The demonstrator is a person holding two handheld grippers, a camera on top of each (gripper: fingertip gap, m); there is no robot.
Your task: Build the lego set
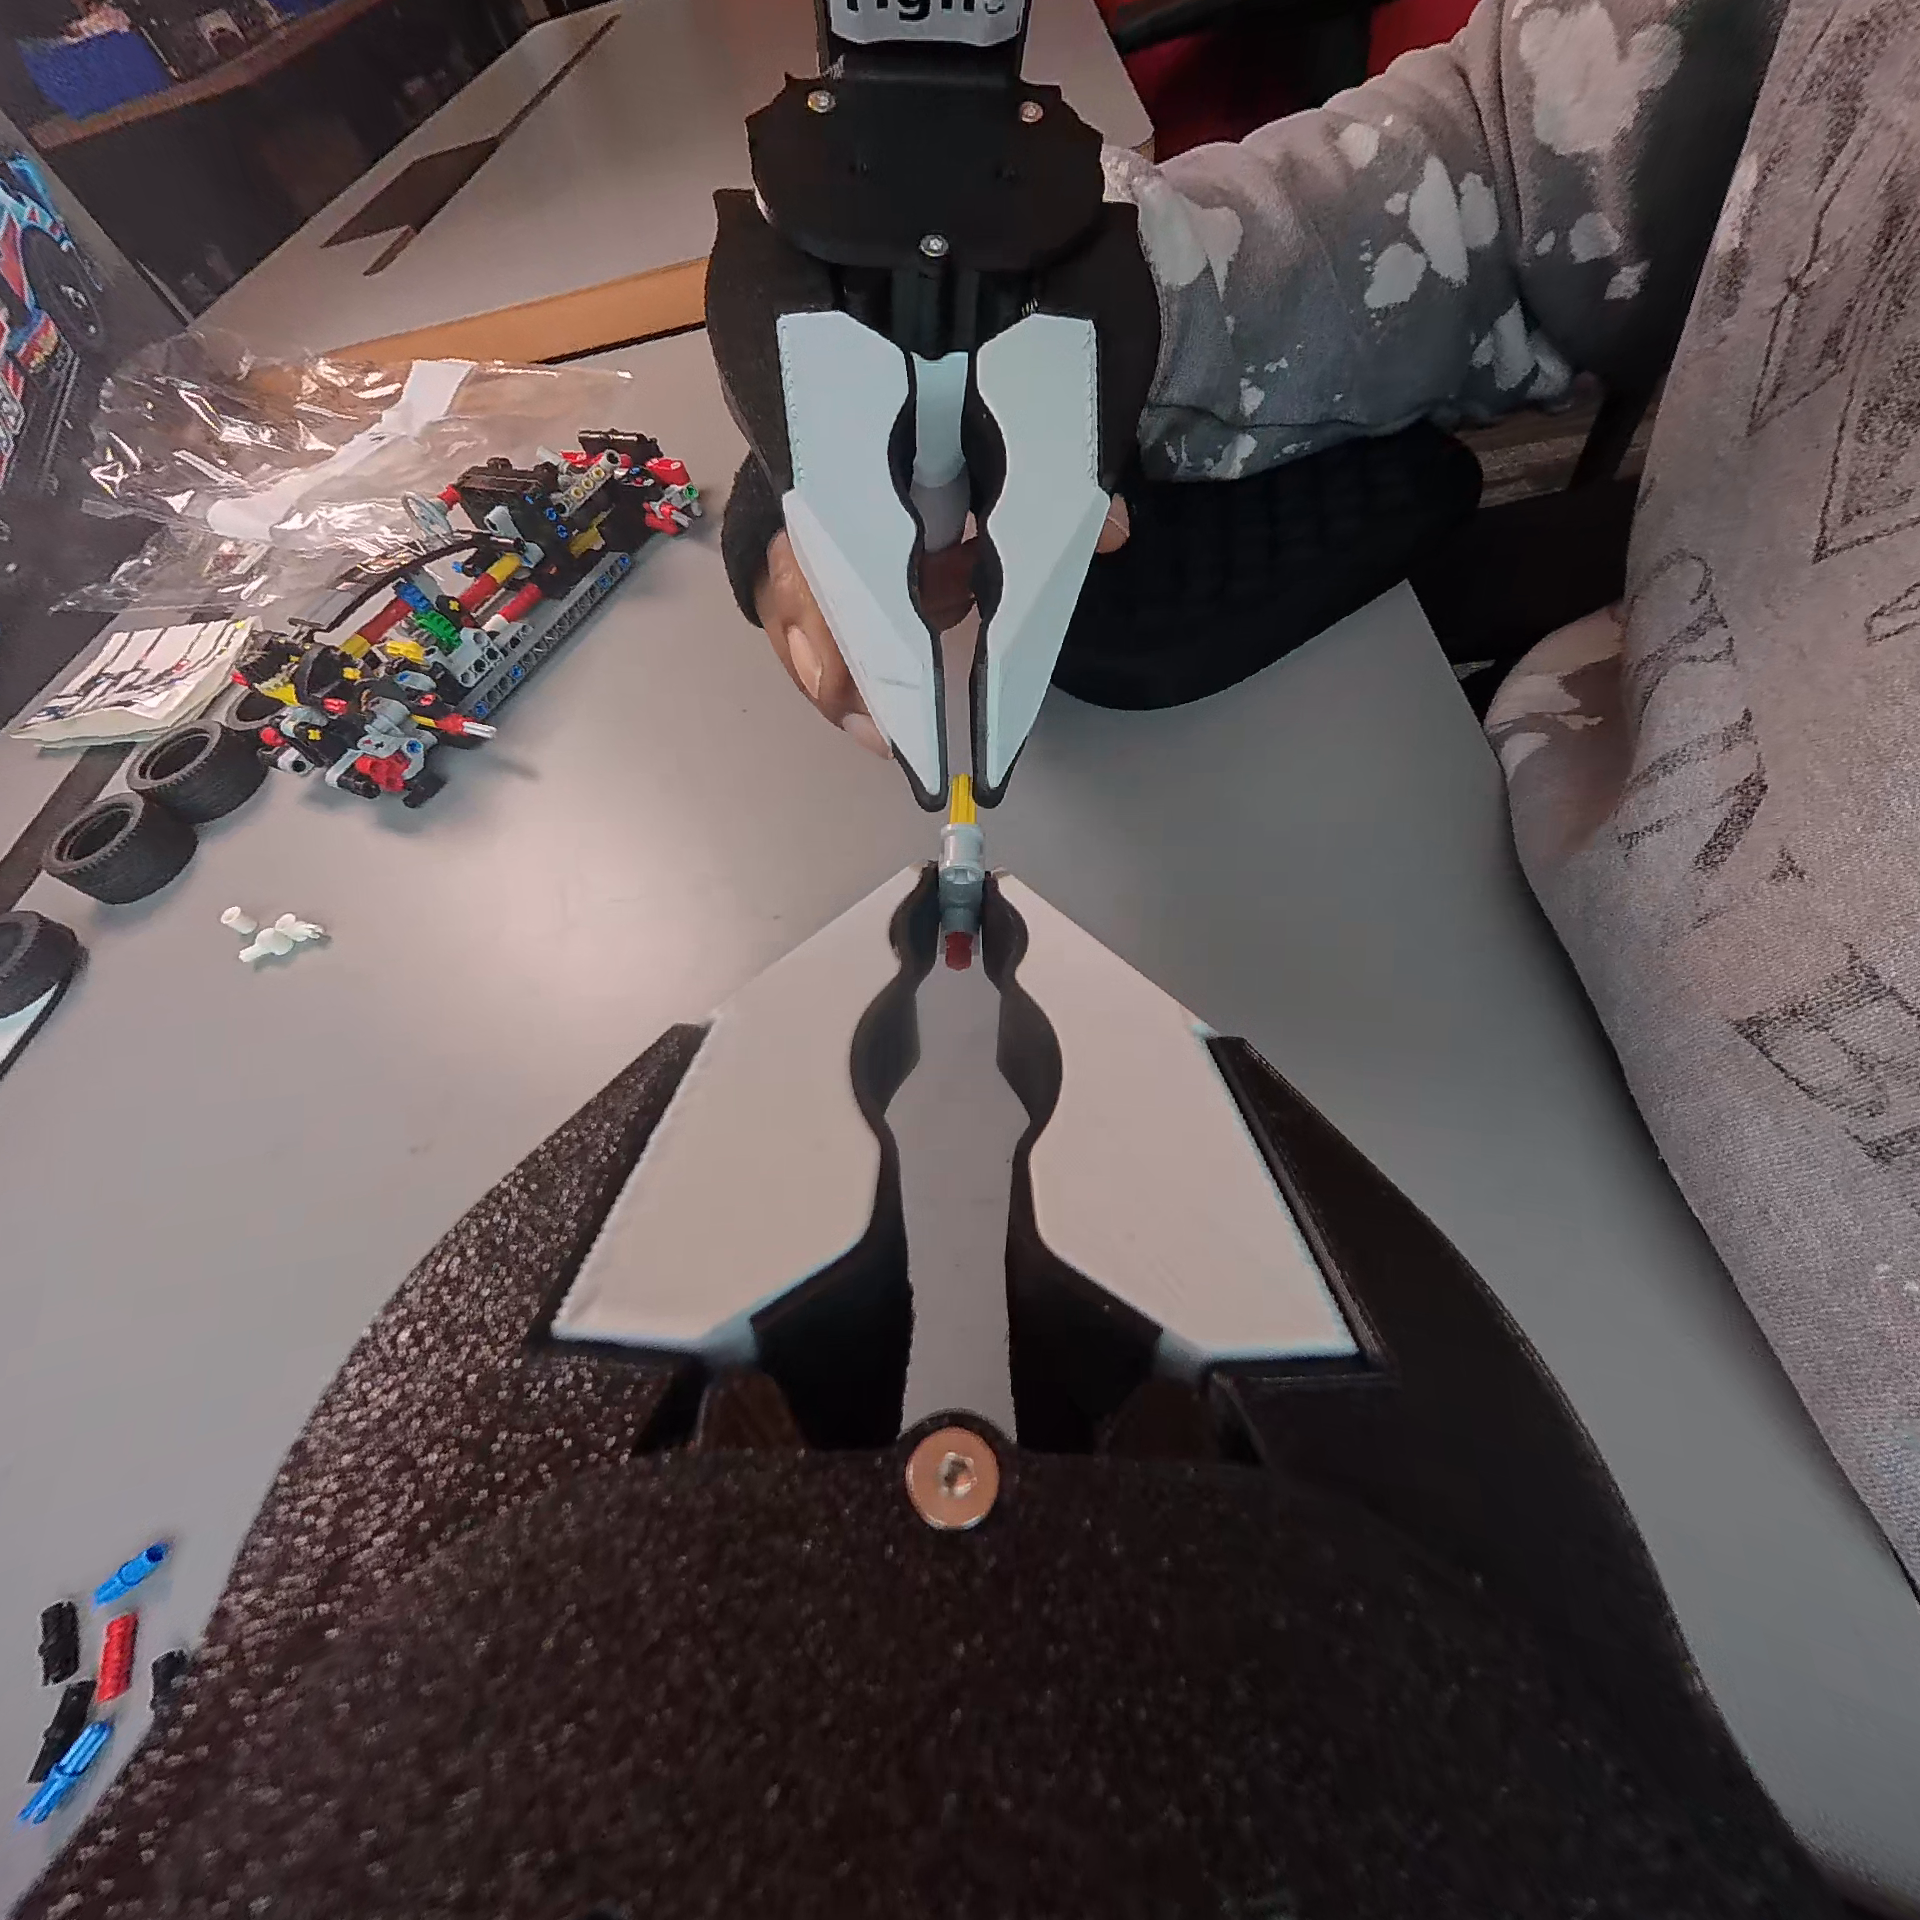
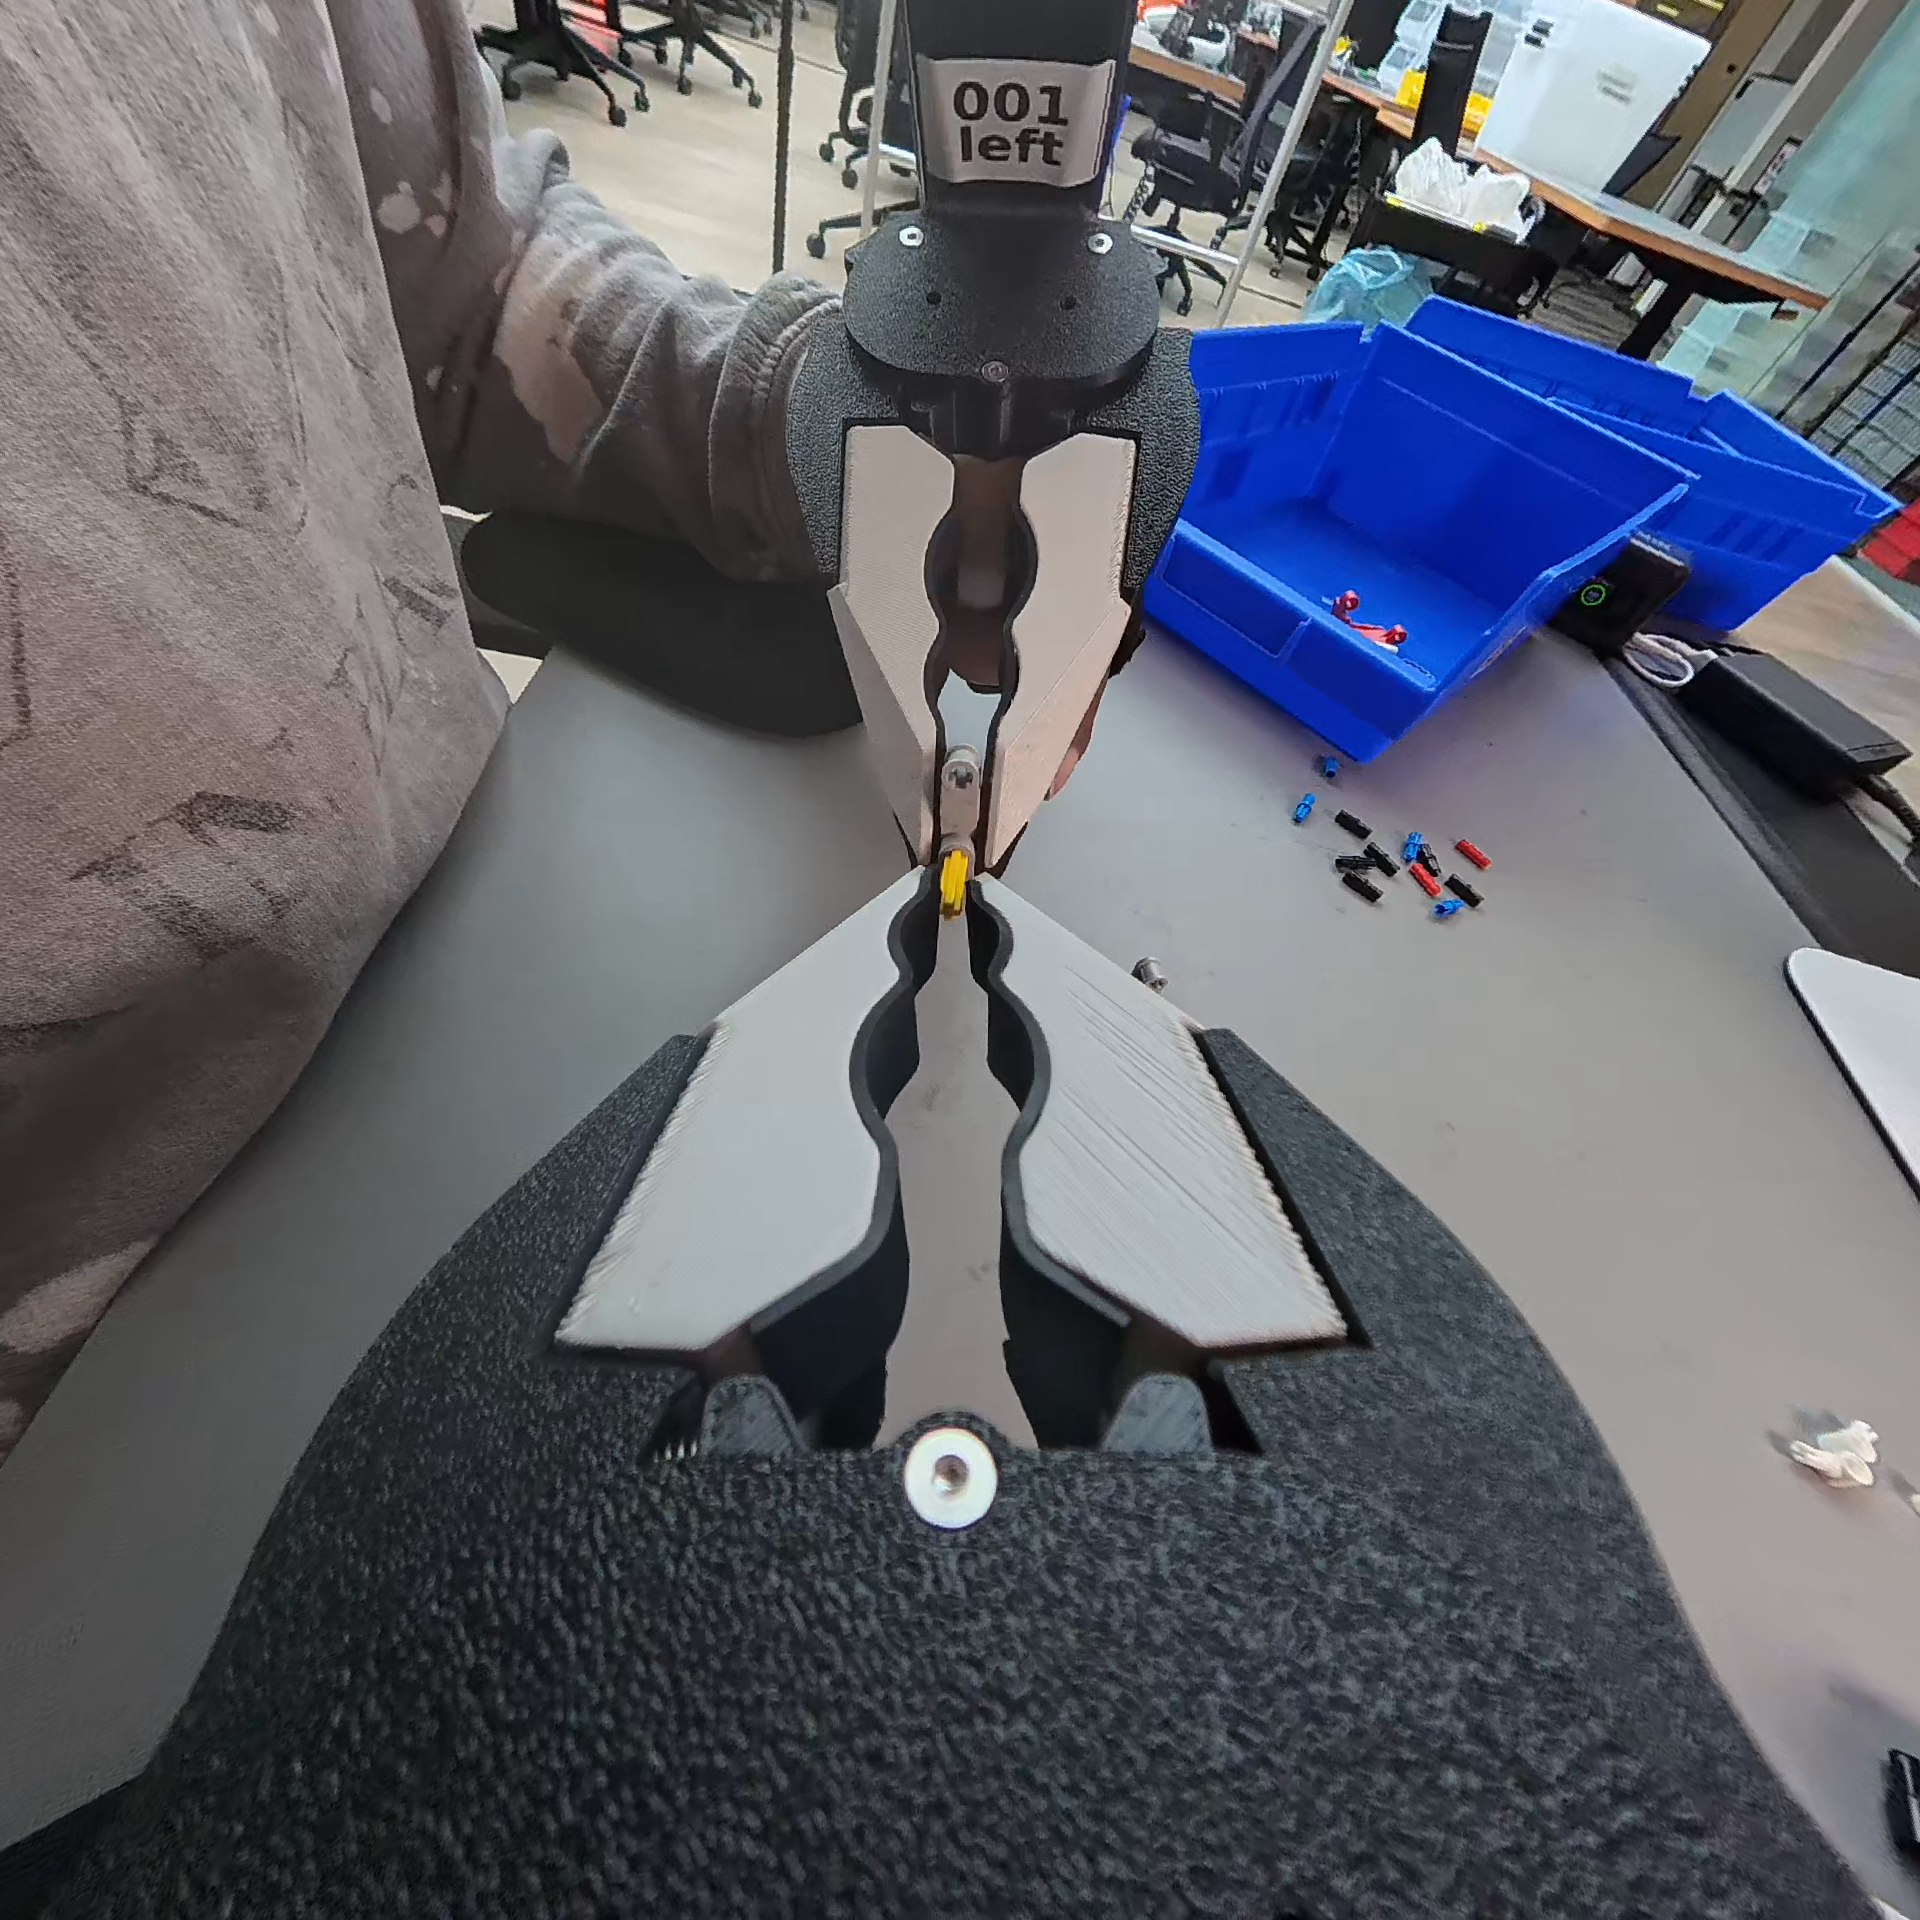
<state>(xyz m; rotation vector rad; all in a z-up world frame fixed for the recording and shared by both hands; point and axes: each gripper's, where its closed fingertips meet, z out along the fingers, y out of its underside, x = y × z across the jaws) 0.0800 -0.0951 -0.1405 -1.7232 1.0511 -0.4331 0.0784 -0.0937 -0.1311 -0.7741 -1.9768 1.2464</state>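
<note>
Joining parts midair over the table (image 1: 1195, 935): our left claw (image 1: 958, 883) is clamped on a grey connector (image 1: 958, 871), our right claw (image 2: 951, 883) on a yellow axle (image 2: 950, 891). The half-built car (image 1: 436, 623) waits at ten o'clock, wheels (image 1: 156, 805) unfitted.

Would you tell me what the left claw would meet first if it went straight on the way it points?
Likely the right claw, tip to tip with it, across the yellow axle.
</note>
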